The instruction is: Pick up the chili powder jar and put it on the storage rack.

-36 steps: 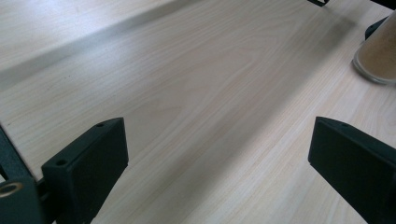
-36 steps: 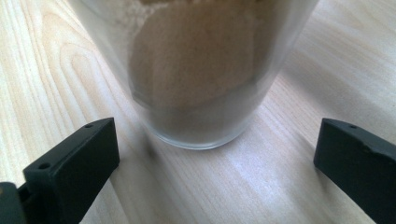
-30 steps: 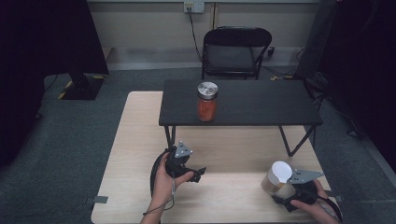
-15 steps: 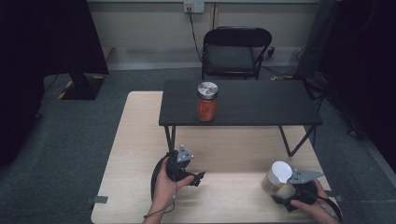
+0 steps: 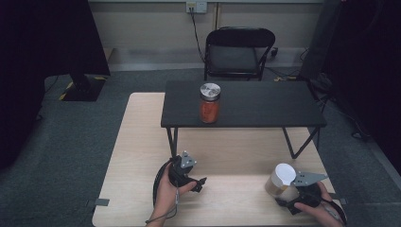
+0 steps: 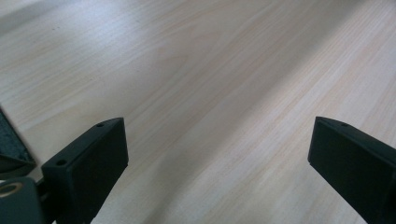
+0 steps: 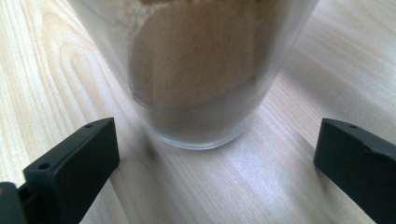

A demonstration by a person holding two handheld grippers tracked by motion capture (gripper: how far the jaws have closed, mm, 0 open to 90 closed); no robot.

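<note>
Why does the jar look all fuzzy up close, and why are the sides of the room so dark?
In the right gripper view the jar sits so near the lens that it is out of focus, with a soft shadow on the wood at its base. In the high view the edges of the room are unlit and almost black, while the wooden table is brightly lit. In the left gripper view pale bands of light cross the wood.

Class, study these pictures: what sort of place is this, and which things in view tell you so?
Probably a plain test room or lab set up for recording, not a home. Grey carpet, a folding chair by a bare wall with a socket, and a low black table standing on a pale wooden table suggest it.
</note>
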